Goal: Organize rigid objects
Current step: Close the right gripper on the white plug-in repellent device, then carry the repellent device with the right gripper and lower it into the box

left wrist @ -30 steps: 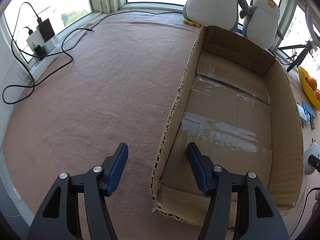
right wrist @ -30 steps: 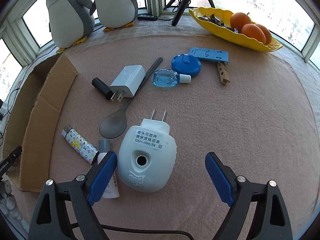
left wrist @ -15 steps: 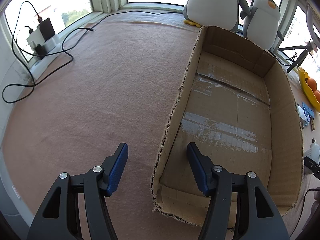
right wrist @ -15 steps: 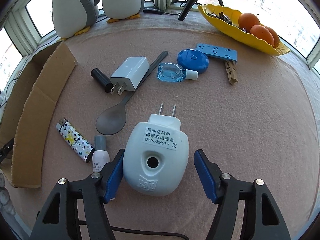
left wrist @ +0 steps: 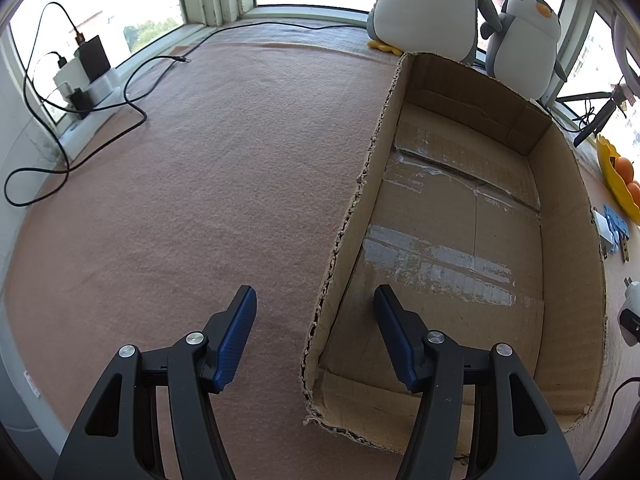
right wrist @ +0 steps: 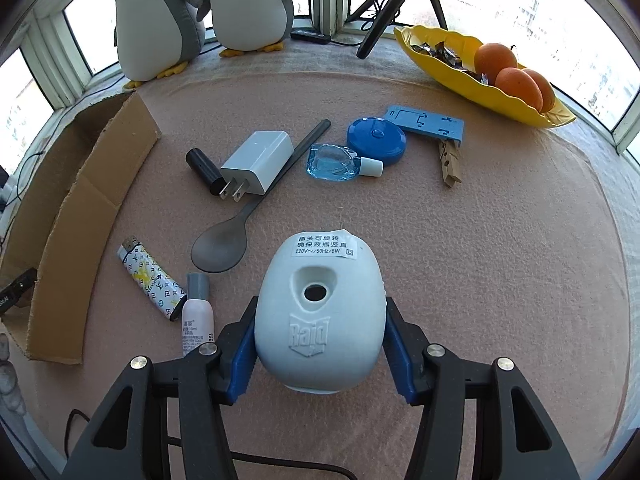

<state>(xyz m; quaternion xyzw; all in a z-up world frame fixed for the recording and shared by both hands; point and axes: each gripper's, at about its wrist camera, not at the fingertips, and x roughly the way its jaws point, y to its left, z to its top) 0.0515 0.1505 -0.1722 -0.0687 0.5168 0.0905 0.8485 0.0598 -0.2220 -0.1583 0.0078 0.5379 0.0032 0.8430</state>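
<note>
- In the right wrist view, the cardboard box [right wrist: 72, 208] lies at the left edge of the table [right wrist: 500, 260].
- The lighter [right wrist: 150, 278] and small bottle [right wrist: 197, 312] lie side by side just right of the box.
- The spoon [right wrist: 240, 220] runs diagonally beside the charger [right wrist: 256, 166].
- The fruit dish [right wrist: 480, 76] sits far right; two plush penguins [right wrist: 208, 12] stand behind.
</note>
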